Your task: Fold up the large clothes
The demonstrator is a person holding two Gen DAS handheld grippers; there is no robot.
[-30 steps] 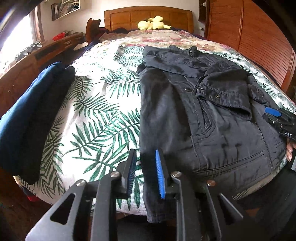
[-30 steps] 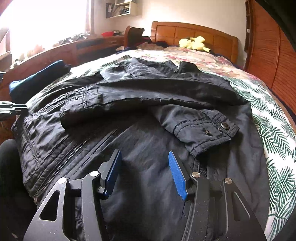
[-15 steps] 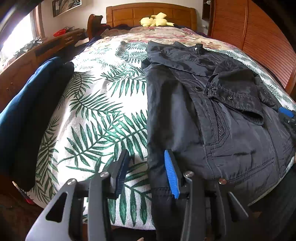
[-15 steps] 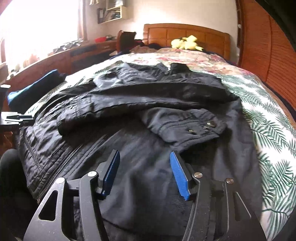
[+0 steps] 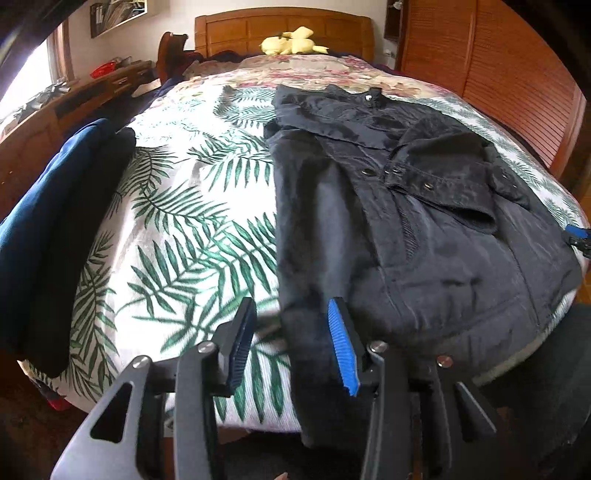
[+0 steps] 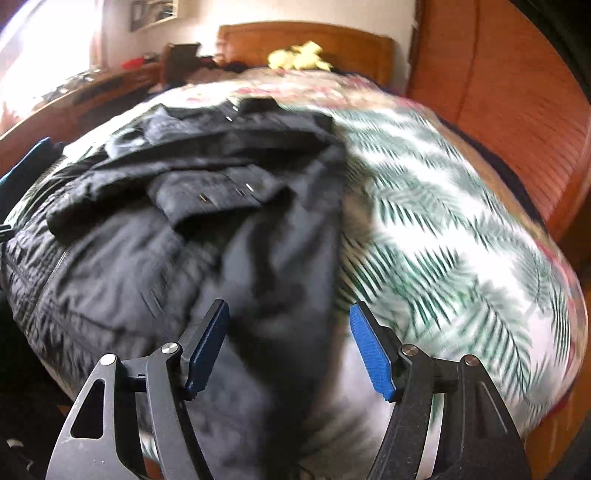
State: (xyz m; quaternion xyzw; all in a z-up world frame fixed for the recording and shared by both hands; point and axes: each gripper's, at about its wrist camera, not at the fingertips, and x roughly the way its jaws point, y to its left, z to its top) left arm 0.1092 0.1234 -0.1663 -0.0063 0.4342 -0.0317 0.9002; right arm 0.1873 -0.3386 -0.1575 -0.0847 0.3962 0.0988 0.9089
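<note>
Both claws, left claw (image 5: 291,347) and right claw (image 6: 288,347), have just been opening and now gape empty over the jacket (image 5: 399,229) hem corners; grip both layers evenly before folding.

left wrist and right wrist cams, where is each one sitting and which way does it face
Left wrist: sits on the left hand-held gripper, facing down the bed toward the headboard, over the jacket's near left edge; its open fingers show.
Right wrist: sits on the right hand-held gripper, same heading, over the jacket's right edge, blurred; its open fingers show.
Shared: jacket, bed, headboard, yellow toy.
</note>
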